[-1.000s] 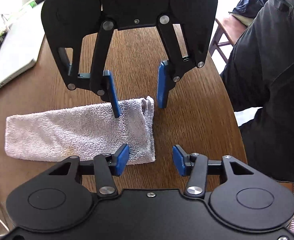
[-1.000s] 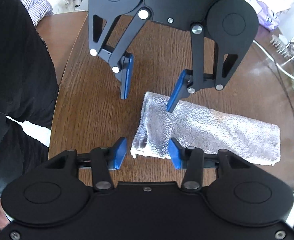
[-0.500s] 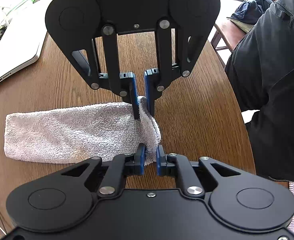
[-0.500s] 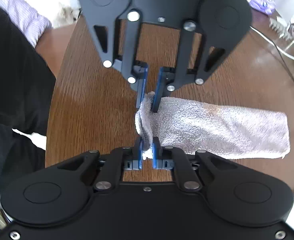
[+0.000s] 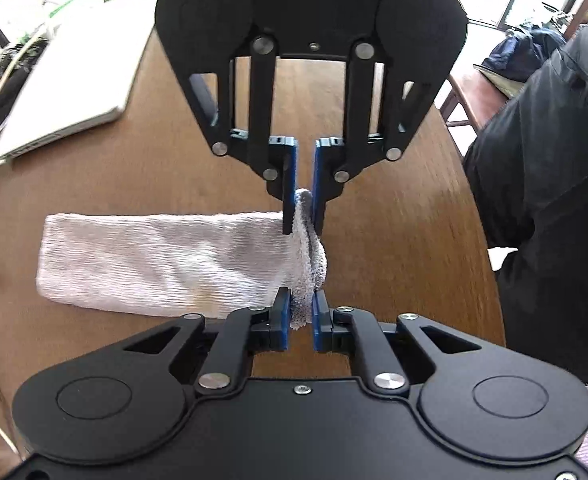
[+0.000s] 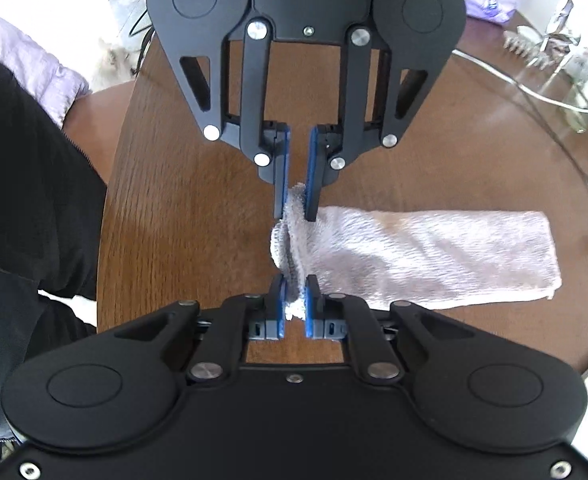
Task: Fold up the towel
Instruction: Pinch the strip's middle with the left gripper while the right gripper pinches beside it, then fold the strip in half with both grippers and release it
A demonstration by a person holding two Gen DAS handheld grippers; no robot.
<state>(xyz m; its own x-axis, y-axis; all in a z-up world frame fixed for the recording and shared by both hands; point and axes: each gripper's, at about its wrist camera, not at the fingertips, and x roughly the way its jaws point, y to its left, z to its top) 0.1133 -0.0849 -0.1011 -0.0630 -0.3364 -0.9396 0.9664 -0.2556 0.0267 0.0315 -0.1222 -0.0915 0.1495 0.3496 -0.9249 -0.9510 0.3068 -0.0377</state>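
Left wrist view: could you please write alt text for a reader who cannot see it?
Two grippers, left below and right opposite, each pinch one end of a long folded towel on a wooden table. A closed laptop lies behind.

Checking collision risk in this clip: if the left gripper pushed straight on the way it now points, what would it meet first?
The left gripper, shut on the towel, faces the right gripper, which pinches the same short end. Probably that gripper comes first, though depth is unclear.

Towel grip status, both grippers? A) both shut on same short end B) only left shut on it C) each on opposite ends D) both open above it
A: the left gripper and the right gripper both pinch the towel at one bunched short end.
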